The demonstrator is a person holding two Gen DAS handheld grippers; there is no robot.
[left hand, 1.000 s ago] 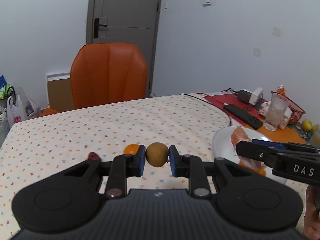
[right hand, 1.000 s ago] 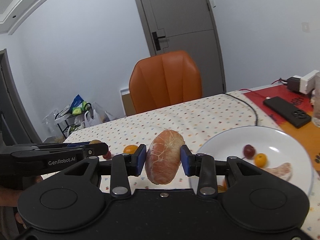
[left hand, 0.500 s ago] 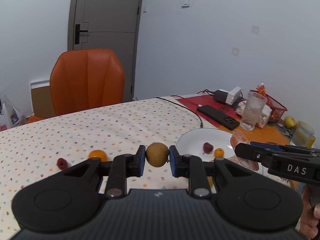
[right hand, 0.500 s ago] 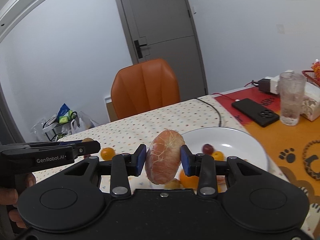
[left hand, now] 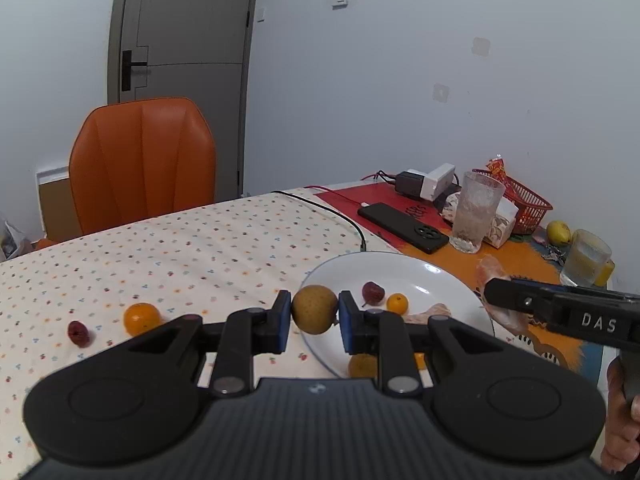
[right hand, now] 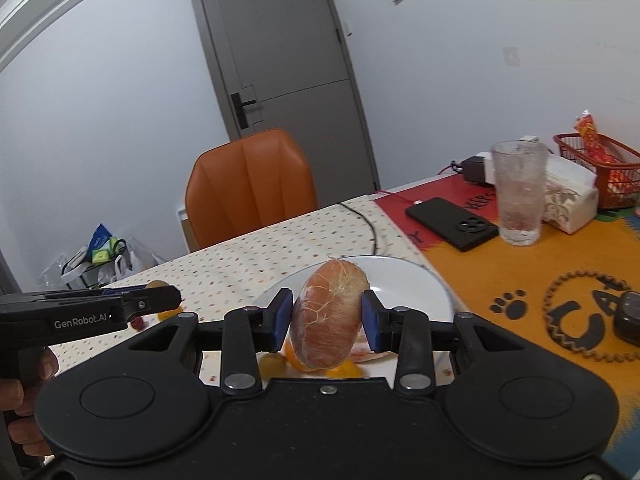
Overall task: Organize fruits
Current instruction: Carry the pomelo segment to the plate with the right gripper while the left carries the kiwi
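Observation:
My left gripper (left hand: 314, 316) is shut on a small round brown fruit (left hand: 314, 309), held above the near left rim of the white plate (left hand: 424, 276). My right gripper (right hand: 325, 320) is shut on a peeled pink citrus segment (right hand: 326, 318), held above the plate (right hand: 416, 284). The plate holds a red date (left hand: 373, 292), a small orange fruit (left hand: 397, 303), a pink segment (left hand: 434, 312) and a yellow-brown fruit (left hand: 362, 365). On the dotted cloth lie an orange (left hand: 141, 318) and a red date (left hand: 78, 333).
An orange chair (left hand: 140, 160) stands behind the table. To the right of the plate are a black phone (left hand: 402, 227), a tall glass (left hand: 474, 210), a red basket (left hand: 520, 204), a tissue box (right hand: 568, 200), a charger with cable (left hand: 424, 182) and a lemon (left hand: 558, 232).
Both grippers have swung right toward the plate, still holding their fruit. The plate now lies under both of them.

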